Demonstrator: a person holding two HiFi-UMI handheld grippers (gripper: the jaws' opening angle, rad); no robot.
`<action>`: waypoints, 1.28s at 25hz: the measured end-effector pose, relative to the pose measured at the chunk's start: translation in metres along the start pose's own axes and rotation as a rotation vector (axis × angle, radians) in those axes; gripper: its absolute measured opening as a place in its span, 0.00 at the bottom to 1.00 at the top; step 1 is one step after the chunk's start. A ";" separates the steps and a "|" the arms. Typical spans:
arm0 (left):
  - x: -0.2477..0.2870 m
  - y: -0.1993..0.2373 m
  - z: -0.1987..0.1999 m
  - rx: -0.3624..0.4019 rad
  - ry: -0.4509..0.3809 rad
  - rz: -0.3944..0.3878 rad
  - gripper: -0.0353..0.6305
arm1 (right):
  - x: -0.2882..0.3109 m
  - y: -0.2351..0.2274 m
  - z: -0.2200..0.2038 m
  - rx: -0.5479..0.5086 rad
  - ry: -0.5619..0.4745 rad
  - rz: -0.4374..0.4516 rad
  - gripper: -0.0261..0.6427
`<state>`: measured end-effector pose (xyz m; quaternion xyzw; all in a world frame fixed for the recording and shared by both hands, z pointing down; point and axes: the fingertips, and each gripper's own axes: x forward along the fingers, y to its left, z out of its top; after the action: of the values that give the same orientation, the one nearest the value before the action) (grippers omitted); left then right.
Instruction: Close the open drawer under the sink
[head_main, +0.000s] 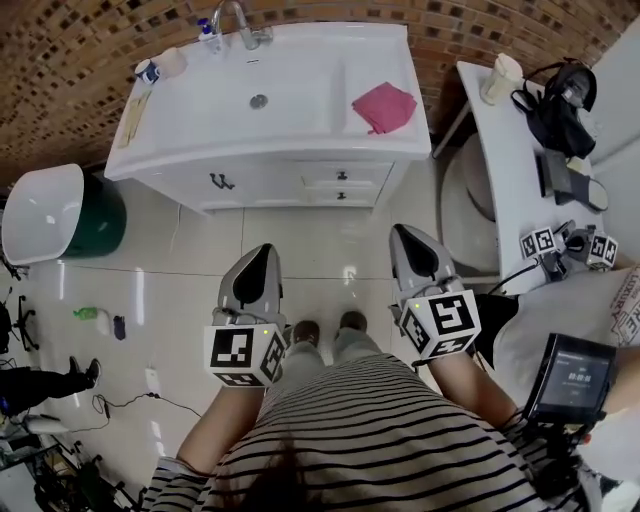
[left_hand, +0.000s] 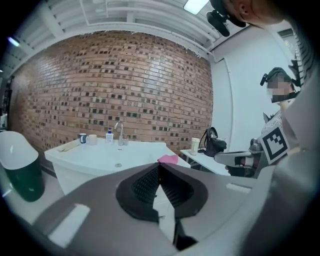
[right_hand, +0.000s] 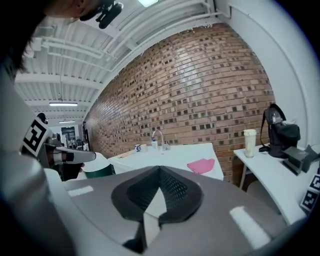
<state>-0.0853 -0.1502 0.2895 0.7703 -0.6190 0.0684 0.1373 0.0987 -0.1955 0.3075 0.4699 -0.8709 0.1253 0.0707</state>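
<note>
A white sink cabinet (head_main: 215, 160) stands against the brick wall at the top of the head view. Its two small drawers sit at the front right, the upper drawer (head_main: 342, 176) and the lower drawer (head_main: 341, 196), each with a dark handle. How far either stands out I cannot tell from above. My left gripper (head_main: 265, 250) and right gripper (head_main: 405, 232) hover side by side over the tiled floor, well short of the cabinet and pointing toward it. Both are shut and hold nothing; their fingertips meet in the left gripper view (left_hand: 159, 165) and the right gripper view (right_hand: 160, 169).
A pink cloth (head_main: 383, 106), a faucet (head_main: 240, 25), a soap bottle (head_main: 205, 28) and cups (head_main: 160, 68) are on the sink top. A green bin with a white lid (head_main: 45, 212) stands at the left. The white side table (head_main: 500, 160) at the right carries a cup (head_main: 500, 78) and a black bag (head_main: 560, 100).
</note>
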 end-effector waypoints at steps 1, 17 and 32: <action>-0.008 0.001 -0.003 0.001 -0.002 0.001 0.07 | -0.006 0.005 -0.004 0.004 0.001 -0.002 0.04; -0.220 0.080 -0.038 0.023 -0.050 -0.074 0.07 | -0.112 0.213 -0.034 0.055 -0.051 -0.077 0.04; -0.314 0.083 -0.055 0.019 -0.090 -0.091 0.07 | -0.184 0.301 -0.034 -0.015 -0.084 -0.080 0.04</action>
<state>-0.2328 0.1438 0.2659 0.8012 -0.5881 0.0336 0.1050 -0.0517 0.1196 0.2503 0.5085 -0.8547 0.0960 0.0423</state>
